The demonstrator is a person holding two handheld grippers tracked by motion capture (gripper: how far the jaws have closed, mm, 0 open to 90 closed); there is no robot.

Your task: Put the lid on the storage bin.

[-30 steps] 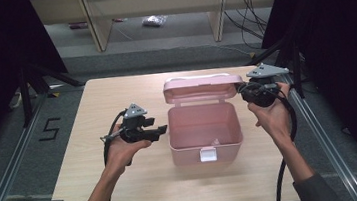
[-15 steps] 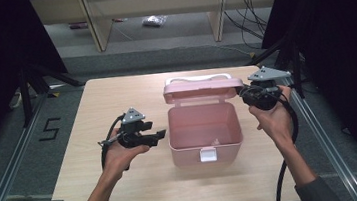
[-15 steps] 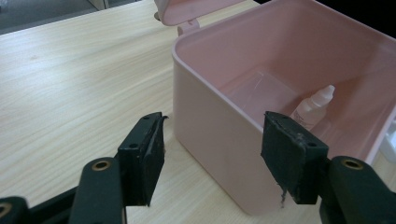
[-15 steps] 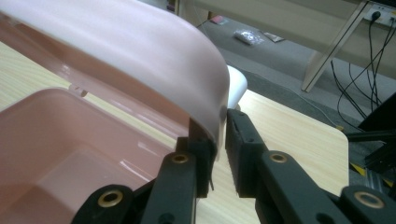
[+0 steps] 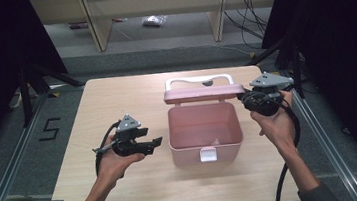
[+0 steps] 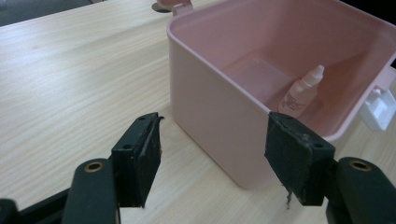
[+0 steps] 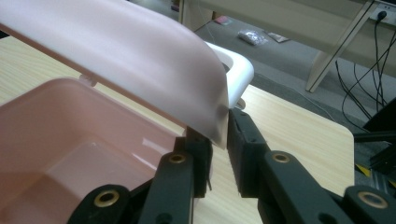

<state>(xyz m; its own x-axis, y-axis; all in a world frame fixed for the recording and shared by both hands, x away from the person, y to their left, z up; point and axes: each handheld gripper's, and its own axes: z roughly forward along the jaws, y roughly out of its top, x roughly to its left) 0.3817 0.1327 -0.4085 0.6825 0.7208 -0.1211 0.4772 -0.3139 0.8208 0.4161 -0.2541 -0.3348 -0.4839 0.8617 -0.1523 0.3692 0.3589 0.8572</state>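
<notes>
A pink plastic box (image 5: 205, 133) sits in the middle of the wooden table (image 5: 116, 102). Its lid (image 5: 201, 94) is tipped up at the back, and a white handle (image 5: 198, 82) sticks out behind the lid. A small white latch (image 5: 207, 154) hangs on the front wall of the box.

The right gripper (image 5: 247, 99) is at the right end of the lid. In the right gripper view its two black jaws are pinched on the corner edge of the lid (image 7: 140, 60), one jaw on each side of the thin plastic. The lid leans over the open box (image 7: 70, 135), so it hides part of the inside from that side.

The left gripper (image 5: 156, 142) is just beside the left wall of the box, a little apart from it. Its jaws have just been opening. They stand wide apart with nothing between them. In the left gripper view the near corner of the box (image 6: 219, 116) is right in front of the jaws.

Inside the box lies a small white dropper bottle (image 6: 301, 91), leaning against the far side near the latch (image 6: 380, 109).

Past the table there is grey floor, with wooden furniture legs (image 5: 95, 23), a small crumpled bag (image 5: 154, 20) and some black cables (image 5: 249, 2). A "5" (image 5: 50, 129) is taped on the floor to the left of the table.
</notes>
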